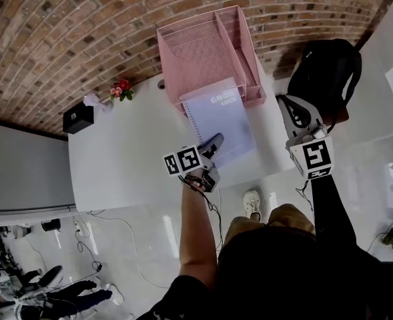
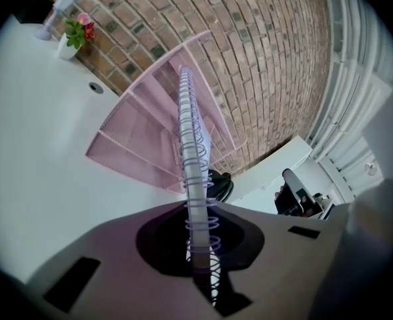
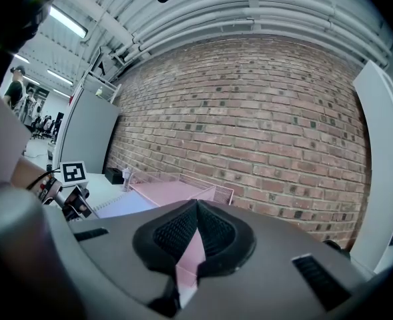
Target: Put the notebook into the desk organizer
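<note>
While the white table (image 1: 129, 159) fills much of our head view, the pink desk organizer (image 1: 196, 59) stands at its far edge against the brick wall (image 1: 83, 32). Our left gripper (image 1: 214, 143) is clamped on the spiral edge of the notebook (image 1: 223, 115), whose far end reaches the organizer's front edge. Our right gripper (image 1: 288, 104), jaws together and empty, hovers right of the organizer. A small flower pot (image 1: 121, 89) sits well left.
</note>
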`<state>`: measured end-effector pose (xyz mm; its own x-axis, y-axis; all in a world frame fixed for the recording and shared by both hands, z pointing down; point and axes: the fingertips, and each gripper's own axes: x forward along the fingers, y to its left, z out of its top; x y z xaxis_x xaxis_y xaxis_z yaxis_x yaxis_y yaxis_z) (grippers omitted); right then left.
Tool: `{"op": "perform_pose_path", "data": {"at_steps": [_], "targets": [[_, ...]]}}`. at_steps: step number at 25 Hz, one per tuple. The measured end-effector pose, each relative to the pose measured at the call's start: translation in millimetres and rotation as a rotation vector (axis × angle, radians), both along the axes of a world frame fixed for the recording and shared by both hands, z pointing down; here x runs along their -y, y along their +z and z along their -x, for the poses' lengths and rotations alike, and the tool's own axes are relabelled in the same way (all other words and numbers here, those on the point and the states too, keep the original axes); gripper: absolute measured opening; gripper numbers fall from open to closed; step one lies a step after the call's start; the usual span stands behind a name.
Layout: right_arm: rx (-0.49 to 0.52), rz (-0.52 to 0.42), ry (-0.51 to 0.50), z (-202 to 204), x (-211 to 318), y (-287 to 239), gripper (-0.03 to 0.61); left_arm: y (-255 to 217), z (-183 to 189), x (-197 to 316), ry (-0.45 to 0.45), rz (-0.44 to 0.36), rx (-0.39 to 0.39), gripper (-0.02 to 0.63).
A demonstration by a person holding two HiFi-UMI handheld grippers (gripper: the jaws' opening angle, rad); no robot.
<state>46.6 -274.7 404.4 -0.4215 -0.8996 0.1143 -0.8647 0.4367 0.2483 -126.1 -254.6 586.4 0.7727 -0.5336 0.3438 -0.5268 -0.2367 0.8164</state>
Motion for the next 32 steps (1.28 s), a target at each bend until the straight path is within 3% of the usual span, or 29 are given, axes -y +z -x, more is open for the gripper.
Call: {"op": "perform_pose_path", "data": {"at_steps": [5, 11, 19, 24, 32], "targets": [[0.001, -0.001, 0.008, -6, -5, 0, 0.021, -44, -1, 13, -0.017, -0.114, 0.019, 0.058], [-0.001, -0.008, 0.013, -8, -9, -5, 0.021, -46, 9, 30, 0.018, -0.177, 0.35, 0.089], [-0.003, -0.009, 0.007, -6, -9, -5, 0.021, -44, 29, 40, -0.063, -0.196, 0.594, 0.205], [-0.005, 0.004, -0.006, 2, -6, -1, 0.021, -32, 46, 46, -0.183, -0.199, 0.655, 0.29], [-0.004, 0.011, -0.046, 22, -1, 2, 0.021, -29, 59, 58, -0.304, -0.24, 0.678, 0.316]]}}
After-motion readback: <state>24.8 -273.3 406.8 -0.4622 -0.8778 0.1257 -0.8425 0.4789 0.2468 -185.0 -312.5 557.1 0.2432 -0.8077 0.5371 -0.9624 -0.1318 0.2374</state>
